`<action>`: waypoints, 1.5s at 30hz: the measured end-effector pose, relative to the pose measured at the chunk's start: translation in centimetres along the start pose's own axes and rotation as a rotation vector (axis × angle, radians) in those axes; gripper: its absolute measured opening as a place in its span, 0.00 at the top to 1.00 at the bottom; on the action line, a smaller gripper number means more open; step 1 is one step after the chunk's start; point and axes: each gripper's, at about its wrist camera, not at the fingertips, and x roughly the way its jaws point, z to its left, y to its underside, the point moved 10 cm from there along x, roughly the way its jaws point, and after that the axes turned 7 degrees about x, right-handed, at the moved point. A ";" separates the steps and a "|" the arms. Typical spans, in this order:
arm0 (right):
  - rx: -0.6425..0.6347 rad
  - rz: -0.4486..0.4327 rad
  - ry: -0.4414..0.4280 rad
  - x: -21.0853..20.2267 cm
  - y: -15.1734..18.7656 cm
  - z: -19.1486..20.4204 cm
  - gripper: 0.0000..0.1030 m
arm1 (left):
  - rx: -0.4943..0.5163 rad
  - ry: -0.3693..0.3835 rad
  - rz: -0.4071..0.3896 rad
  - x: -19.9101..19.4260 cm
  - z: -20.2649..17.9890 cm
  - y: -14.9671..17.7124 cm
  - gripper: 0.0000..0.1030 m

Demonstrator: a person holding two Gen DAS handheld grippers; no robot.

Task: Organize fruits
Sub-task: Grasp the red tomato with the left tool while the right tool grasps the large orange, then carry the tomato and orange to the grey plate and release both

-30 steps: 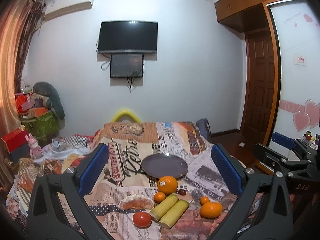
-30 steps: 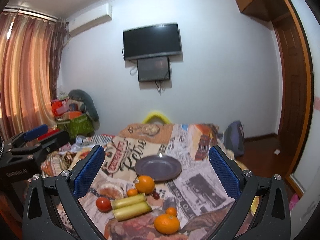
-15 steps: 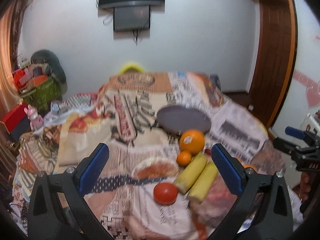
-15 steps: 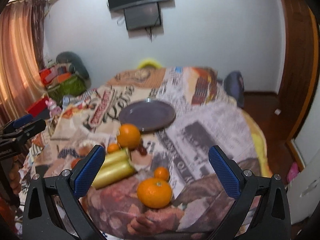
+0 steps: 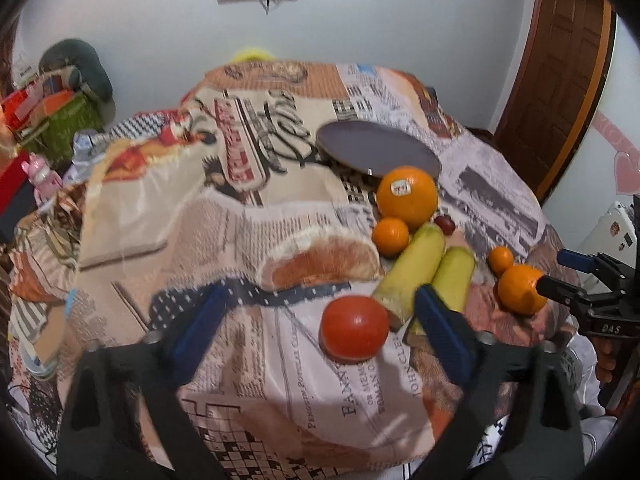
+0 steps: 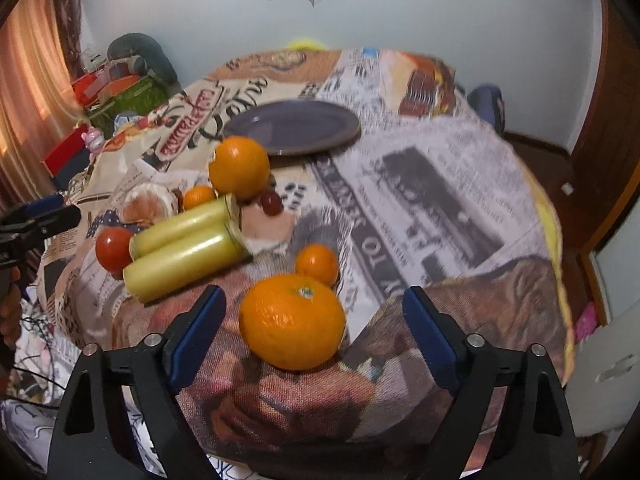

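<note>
A round table under a newspaper-print cloth [image 6: 440,200] bears a flat matte grey plate [image 6: 296,126] at its far side. Nearer lie two smooth yellow-green cylinders [image 6: 184,256]. The right gripper [image 6: 314,320], fingers wide and empty, frames a dimpled orange mandarin [image 6: 292,320]; the left gripper [image 5: 316,320], equally wide, frames a glossy red tomato [image 5: 354,330].

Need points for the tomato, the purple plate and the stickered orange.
tomato [image 5: 354,328], left wrist view, centre of its skin
purple plate [image 6: 296,126], right wrist view, bare middle
stickered orange [image 5: 408,196], left wrist view, just under its sticker
</note>
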 end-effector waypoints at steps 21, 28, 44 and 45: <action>0.013 0.093 -0.064 2.5 1.8 0.9 0.38 | -0.056 0.148 0.155 4.4 -2.1 3.3 0.55; 0.010 0.077 -0.047 2.2 1.4 0.7 0.38 | -0.055 0.132 0.156 4.0 -1.8 2.9 0.56; -0.033 -0.106 -0.053 -1.4 -5.7 1.7 0.38 | -0.033 0.055 -0.007 0.4 -0.3 -3.5 0.56; -0.035 -0.119 -0.051 -1.6 -6.2 1.7 0.39 | -0.025 0.045 -0.022 0.1 -0.3 -4.2 0.56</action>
